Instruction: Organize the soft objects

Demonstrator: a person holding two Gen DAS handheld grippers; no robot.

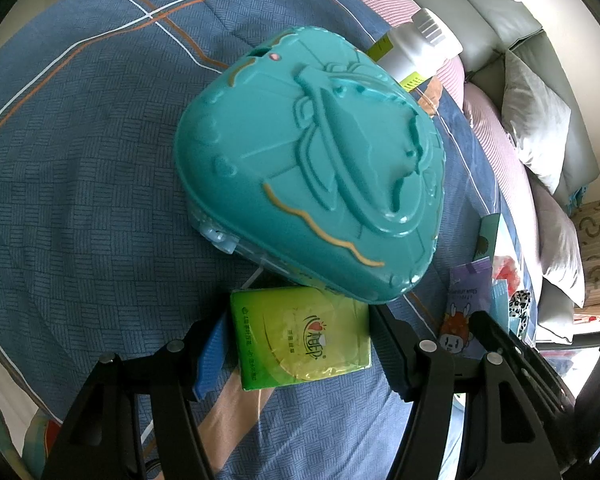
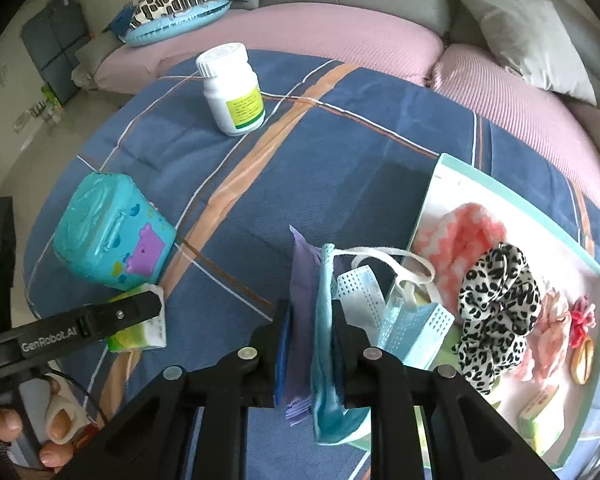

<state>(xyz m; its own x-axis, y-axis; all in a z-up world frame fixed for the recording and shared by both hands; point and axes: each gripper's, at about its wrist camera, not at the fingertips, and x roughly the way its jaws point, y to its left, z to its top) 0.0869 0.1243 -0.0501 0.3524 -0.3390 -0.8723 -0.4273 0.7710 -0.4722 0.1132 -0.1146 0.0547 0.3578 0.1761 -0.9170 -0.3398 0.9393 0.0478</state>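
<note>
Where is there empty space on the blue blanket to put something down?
Bare blanket lies between the white bottle, the teal case and the tray. It is crowded in the tray and beside the case, where the tissue pack sits.

Teal case blocks ahead; blue quilt leftward bare.

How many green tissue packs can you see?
2 for sure. One green tissue pack sits between the left claw's fingers, beside the teal box. Another lies in the tray. The leopard scrunchie could hide more.
</note>
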